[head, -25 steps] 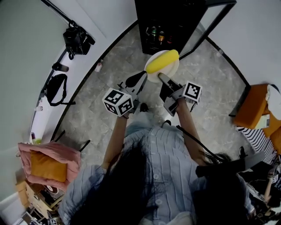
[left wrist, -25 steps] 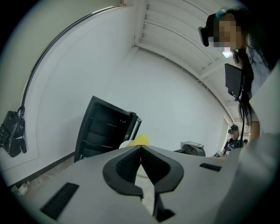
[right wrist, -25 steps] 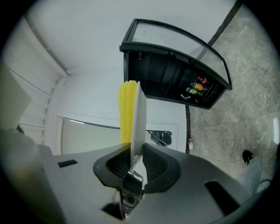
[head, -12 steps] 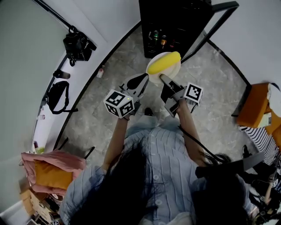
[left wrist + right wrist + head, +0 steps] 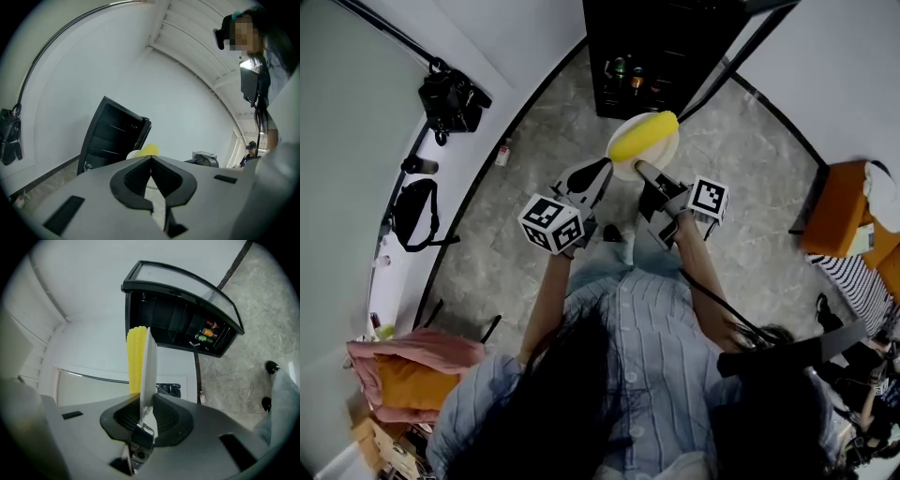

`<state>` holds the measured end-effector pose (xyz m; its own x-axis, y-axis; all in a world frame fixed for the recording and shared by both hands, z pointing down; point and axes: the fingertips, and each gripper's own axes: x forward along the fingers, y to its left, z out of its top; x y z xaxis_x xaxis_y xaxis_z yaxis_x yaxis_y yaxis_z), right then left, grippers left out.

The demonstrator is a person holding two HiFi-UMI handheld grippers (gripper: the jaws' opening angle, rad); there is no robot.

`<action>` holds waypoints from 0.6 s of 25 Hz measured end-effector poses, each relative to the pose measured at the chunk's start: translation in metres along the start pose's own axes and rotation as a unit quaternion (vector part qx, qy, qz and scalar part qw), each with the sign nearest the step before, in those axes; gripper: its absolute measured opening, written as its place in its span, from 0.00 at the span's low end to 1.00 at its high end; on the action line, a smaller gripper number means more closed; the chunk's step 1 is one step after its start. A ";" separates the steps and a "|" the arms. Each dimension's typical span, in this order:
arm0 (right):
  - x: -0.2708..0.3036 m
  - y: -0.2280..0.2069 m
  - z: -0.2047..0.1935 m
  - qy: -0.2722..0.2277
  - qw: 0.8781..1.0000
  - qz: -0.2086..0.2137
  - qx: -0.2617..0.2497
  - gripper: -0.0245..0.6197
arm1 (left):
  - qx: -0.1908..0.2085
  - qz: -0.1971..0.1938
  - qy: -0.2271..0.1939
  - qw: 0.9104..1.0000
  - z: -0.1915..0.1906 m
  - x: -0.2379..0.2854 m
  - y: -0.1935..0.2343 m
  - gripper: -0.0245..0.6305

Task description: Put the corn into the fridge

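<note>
Two claws were out in front of the person. The right claw [image 5: 146,403] was clamped on the near rim of a white plate [image 5: 654,162], which sat thin and edge-on between its jaws. The corn [image 5: 643,136] lay across the plate just beyond the jaw tips. The left claw [image 5: 151,161], just beside it, had its jaws together on nothing. Carrying this well, I judged, meant keeping the plate level so the cob could not roll off. It also called for a firm grip on that thin rim and a slow approach to a free shelf. Below the claws lay the grey stone-patterned floor [image 5: 525,225]. Ahead of them stood the black fridge [image 5: 661,37], door open, with drinks [image 5: 623,73] inside, against white walls.
</note>
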<state>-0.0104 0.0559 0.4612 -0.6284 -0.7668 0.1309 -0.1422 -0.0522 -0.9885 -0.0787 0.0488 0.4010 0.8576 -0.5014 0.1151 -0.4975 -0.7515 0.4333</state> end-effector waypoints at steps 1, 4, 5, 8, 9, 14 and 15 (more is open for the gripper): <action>-0.001 -0.002 0.000 0.001 1.000 -0.003 0.000 0.14 | -0.001 0.000 0.001 1.000 -0.001 0.000 0.000 0.05; -0.002 -0.006 0.003 0.002 1.000 -0.011 -0.005 0.14 | 0.000 0.002 -0.004 1.000 0.001 0.000 0.000 0.05; -0.002 -0.006 0.005 0.003 1.000 -0.011 -0.007 0.14 | 0.002 0.004 -0.007 1.000 0.003 0.000 0.002 0.05; 0.002 -0.007 0.013 0.003 1.000 -0.007 -0.007 0.14 | 0.009 0.016 -0.009 1.000 0.005 0.002 0.013 0.05; 0.006 -0.008 0.021 0.004 1.000 -0.006 -0.006 0.14 | 0.010 0.022 -0.008 1.000 0.006 0.006 0.019 0.05; 0.038 -0.016 0.076 0.014 1.000 -0.009 -0.005 0.14 | 0.003 0.041 0.001 0.999 0.017 0.043 0.059 0.05; 0.043 -0.018 0.083 0.016 1.000 -0.010 -0.006 0.14 | 0.003 0.043 0.003 0.999 0.018 0.048 0.064 0.05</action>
<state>0.0285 -0.0295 0.4780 -0.6495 -0.7446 0.1539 -0.1649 -0.0596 -0.9845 -0.0719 -0.0310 0.4181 0.8124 -0.5614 0.1577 -0.5703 -0.7086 0.4154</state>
